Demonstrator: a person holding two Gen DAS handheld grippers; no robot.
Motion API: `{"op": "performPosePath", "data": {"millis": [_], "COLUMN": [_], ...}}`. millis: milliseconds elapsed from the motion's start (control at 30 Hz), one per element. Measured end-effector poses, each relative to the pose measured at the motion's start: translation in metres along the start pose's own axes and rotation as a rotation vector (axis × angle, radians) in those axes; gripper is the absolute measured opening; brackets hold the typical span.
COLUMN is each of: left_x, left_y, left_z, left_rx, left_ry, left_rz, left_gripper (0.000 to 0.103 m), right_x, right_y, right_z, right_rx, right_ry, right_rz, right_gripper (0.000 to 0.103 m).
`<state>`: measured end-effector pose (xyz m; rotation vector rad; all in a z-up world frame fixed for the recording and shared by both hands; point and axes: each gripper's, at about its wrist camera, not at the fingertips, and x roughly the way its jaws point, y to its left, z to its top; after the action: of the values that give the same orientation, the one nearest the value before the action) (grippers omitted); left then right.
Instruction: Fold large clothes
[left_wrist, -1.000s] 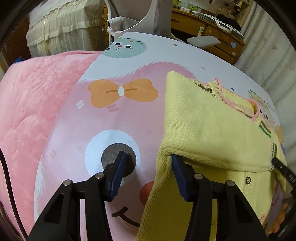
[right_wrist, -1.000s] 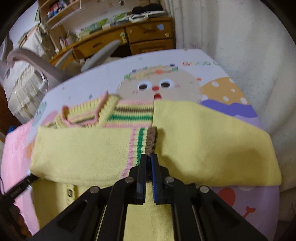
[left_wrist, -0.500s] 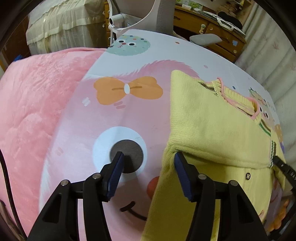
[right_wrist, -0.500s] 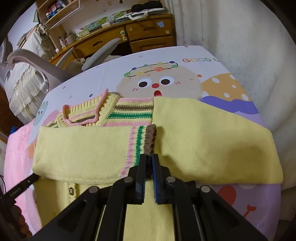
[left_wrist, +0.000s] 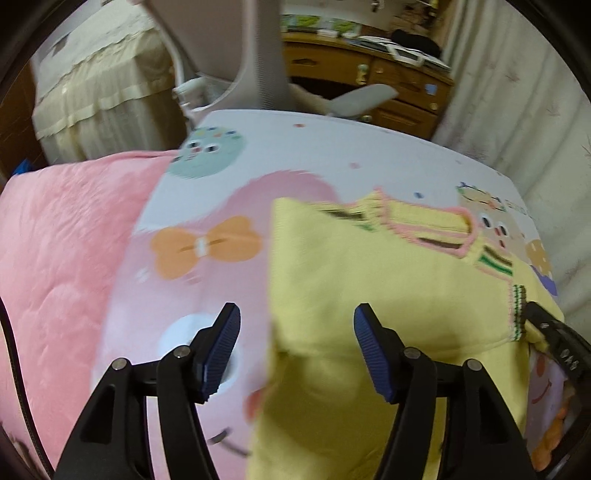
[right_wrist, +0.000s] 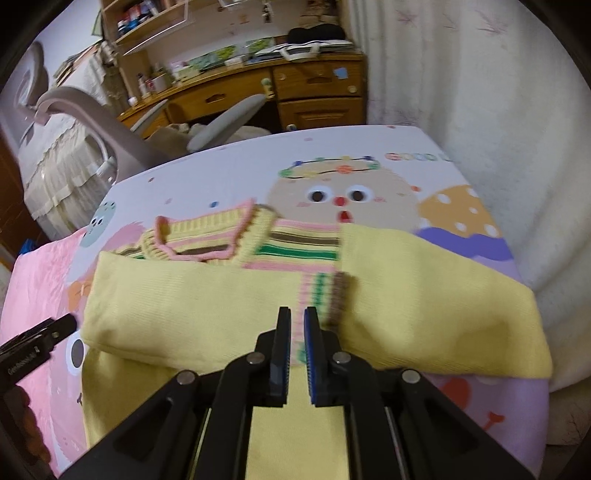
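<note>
both hand-held grippers parted, empty, over yellow sweater (right_wrist: 207, 295); pink quilt (left_wrist: 62, 251) left, chair (right_wrist: 207, 125) behind.

Left wrist view is looking forward, close over the sweater's (left_wrist: 369, 288) left edge; right wrist view is facing its middle, close. Both are sharing sweater, bed (right_wrist: 240, 166), desk (right_wrist: 317, 88).

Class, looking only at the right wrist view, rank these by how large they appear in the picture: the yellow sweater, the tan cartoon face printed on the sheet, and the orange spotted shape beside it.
1. yellow sweater, largest by far, though it also lies nearest the camera.
2. tan cartoon face.
3. orange spotted shape, clearly smaller than the face; its lower edge is hidden behind the sweater.
</note>
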<state>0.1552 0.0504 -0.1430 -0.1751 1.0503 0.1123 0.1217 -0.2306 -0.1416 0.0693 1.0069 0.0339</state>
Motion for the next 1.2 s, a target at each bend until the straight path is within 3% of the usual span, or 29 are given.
{"op": "performPosePath", "data": {"millis": [133,200,367,667,833,900,967,1033,1200], "left_x": [0.024,0.033,0.042,0.043,0.014,-0.002,-0.018,-0.036,-0.068], "left_y": [-0.023,-0.030,-0.032,-0.033,-0.044,-0.053,-0.063,-0.076,-0.112], "left_z": [0.002,0.000,-0.003,0.002,0.003,0.004,0.005,0.006,0.008], "left_rx": [0.032,0.055,0.113,0.131,0.143,0.160,0.176,0.196,0.243], "left_ry": [0.021,0.032,0.044,0.092,0.057,0.023,-0.009,-0.049,-0.100], "left_rz": [-0.043,-0.019,0.030,0.025,-0.009,-0.028,-0.044,-0.069,-0.123], "left_gripper": [0.063,0.063,0.067,0.069,0.069,0.070,0.073,0.077,0.081], "right_x": [0.023,0.030,0.027,0.010,-0.019,-0.030,-0.046,-0.060,-0.090], "right_y": [0.008,0.006,-0.012,-0.031,-0.044,-0.051,-0.061,-0.071,-0.105], "right_z": [0.001,-0.001,-0.003,-0.005,-0.008,-0.009,-0.010,-0.011,-0.015], "right_rx": [-0.006,-0.002,0.025,0.084,0.103,0.112,0.126,0.139,0.181], "right_ry": [0.033,0.045,0.031,0.062,0.048,0.032,0.009,-0.012,-0.041], "right_rz": [-0.002,-0.009,0.008,0.006,0.015,0.006,-0.014,-0.031,-0.068], "right_gripper": [0.007,0.007,0.006,0.007,0.008,0.015,0.029,0.035,0.036]}}
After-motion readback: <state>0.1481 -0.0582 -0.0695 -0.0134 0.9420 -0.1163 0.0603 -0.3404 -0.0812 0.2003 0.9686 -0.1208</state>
